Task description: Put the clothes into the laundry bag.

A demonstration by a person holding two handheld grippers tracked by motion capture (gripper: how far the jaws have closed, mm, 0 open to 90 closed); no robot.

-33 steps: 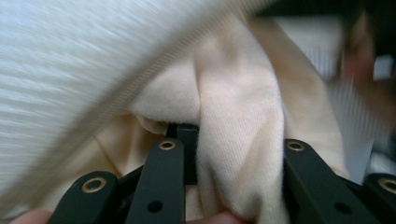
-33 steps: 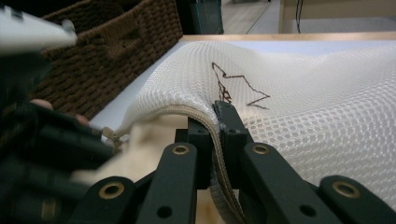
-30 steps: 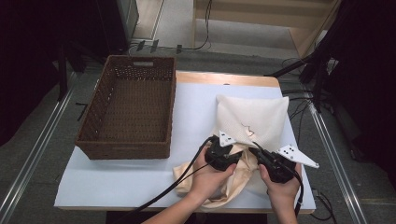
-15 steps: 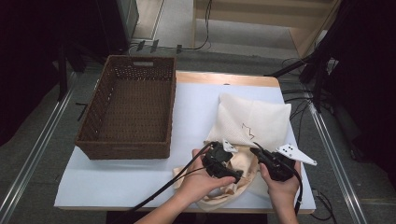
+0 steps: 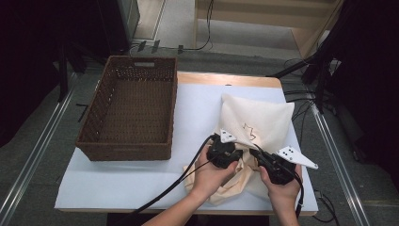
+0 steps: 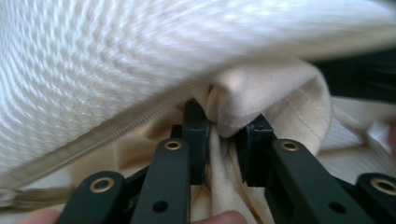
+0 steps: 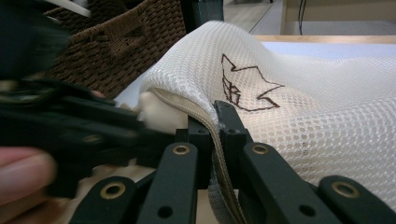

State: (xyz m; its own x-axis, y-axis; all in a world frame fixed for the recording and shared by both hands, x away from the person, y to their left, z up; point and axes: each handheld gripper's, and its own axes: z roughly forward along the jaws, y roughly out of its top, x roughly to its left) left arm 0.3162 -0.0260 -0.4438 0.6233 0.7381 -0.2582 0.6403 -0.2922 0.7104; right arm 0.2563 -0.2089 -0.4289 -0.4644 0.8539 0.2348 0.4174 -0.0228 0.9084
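White mesh, that's your laundry bag (image 5: 256,123), lying at the table's (image 5: 141,186) four o'clock with a brown leaf outline stitched on top. Your right gripper (image 7: 214,122) is clamped tight on the bag's zippered rim; in the right gripper view the tape runs down between the jaws. Your left gripper (image 6: 223,131) has just been closing, and now it pinches a fold of the cream cloth (image 5: 235,181) at the bag's mouth. In the left gripper view the pads press the fold from both sides. How much cloth is already inside, you can't tell: the mesh roofs over it, and your hands cover the opening from above. Cloth spills toward six o'clock, its near edge partly under your wrists. Off at nine o'clock sits the brown wicker basket (image 5: 129,110).
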